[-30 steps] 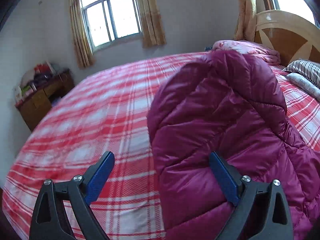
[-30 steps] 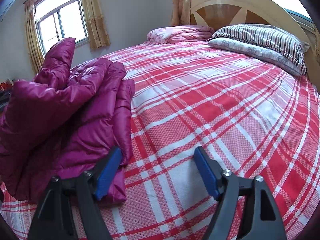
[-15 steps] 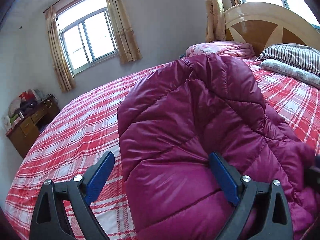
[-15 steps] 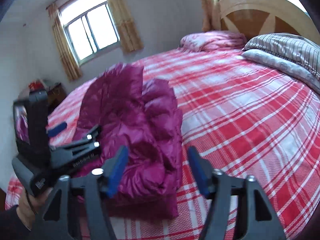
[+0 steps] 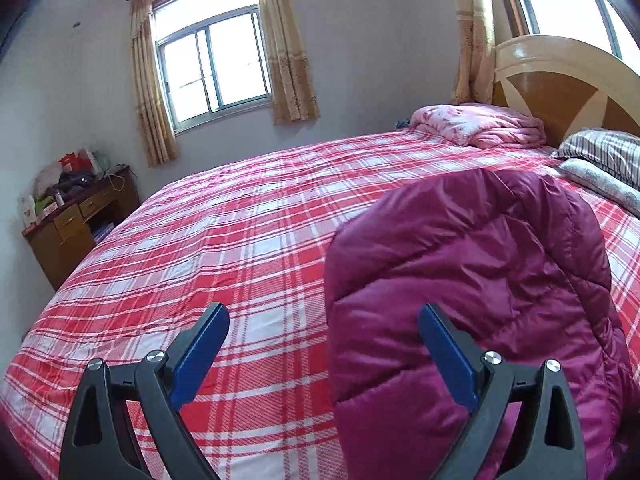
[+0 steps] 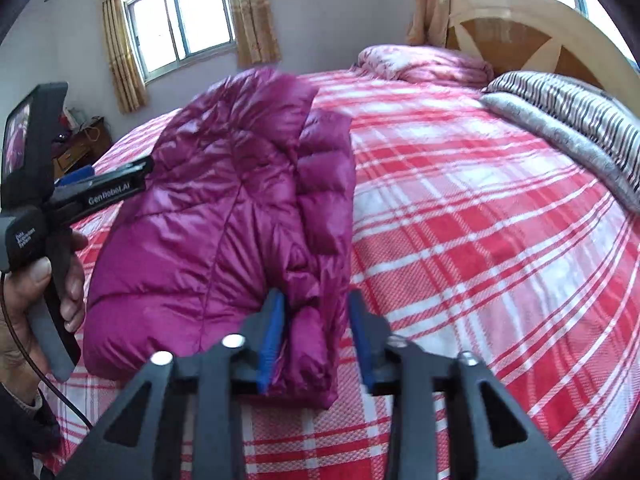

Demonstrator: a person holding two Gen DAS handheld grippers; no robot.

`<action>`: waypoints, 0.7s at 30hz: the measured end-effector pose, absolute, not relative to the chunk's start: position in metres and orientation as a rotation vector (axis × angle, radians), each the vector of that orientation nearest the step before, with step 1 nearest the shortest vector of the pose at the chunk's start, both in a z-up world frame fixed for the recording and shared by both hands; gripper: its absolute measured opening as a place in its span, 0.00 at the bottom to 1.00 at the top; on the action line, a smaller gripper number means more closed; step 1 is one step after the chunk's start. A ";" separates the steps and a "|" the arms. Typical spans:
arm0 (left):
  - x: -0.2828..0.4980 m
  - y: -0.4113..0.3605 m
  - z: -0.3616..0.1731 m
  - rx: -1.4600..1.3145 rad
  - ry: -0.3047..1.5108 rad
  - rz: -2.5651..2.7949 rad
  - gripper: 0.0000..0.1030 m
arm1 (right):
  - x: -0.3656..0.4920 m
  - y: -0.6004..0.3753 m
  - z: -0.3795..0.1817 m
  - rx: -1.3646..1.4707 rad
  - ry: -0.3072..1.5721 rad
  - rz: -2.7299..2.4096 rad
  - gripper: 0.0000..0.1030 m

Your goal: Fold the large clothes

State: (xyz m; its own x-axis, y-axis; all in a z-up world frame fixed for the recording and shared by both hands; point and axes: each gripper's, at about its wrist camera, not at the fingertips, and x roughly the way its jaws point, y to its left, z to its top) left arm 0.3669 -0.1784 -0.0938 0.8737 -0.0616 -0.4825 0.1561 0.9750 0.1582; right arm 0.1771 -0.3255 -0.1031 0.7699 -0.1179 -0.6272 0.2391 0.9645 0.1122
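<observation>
The left tool [image 5: 323,350] hangs above the bed [image 5: 248,248] with its blue pads spread wide and nothing between them. The magenta puffer jacket [image 5: 472,280] lies just ahead and to its right: the tool's right pad sits in front of the jacket's near edge, though whether it touches the fabric cannot be told, and the left pad is over bare sheet. In the right wrist view the left hand [image 6: 44,288] grips that tool's black handle, left of the jacket.

The right tool [image 6: 316,334] straddles the jacket's [image 6: 224,216] near right edge, where a folded sleeve forms a thick roll. Its jaws are part-way apart and opening; the roll lies between the pads, the left pad against the fabric, the right pad just clear of it.

The jacket is glossy, quilted in puffy stitched channels, folded into a rough oblong reaching away from both tools. The bed sheet is a woven red-and-white plaid, slightly creased.
</observation>
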 end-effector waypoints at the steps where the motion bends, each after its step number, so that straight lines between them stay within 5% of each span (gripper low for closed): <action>1: 0.372 -0.175 -0.092 0.179 0.502 -0.099 0.93 | 0.178 -0.324 -0.090 0.188 0.621 -0.198 0.66; 8: 0.397 -0.166 -0.091 0.109 0.583 -0.046 0.93 | 0.252 -0.324 -0.047 0.244 0.553 -0.093 0.59; 21: 0.408 -0.222 -0.124 0.280 0.654 -0.032 0.93 | 0.298 -0.342 -0.115 0.227 0.671 -0.154 0.56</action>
State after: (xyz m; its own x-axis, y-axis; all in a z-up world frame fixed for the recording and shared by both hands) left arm 0.4084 -0.2219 -0.1236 0.7945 0.0588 -0.6045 0.1168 0.9620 0.2470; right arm 0.2976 -0.3417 -0.1152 0.7730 -0.0682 -0.6307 0.2142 0.9639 0.1584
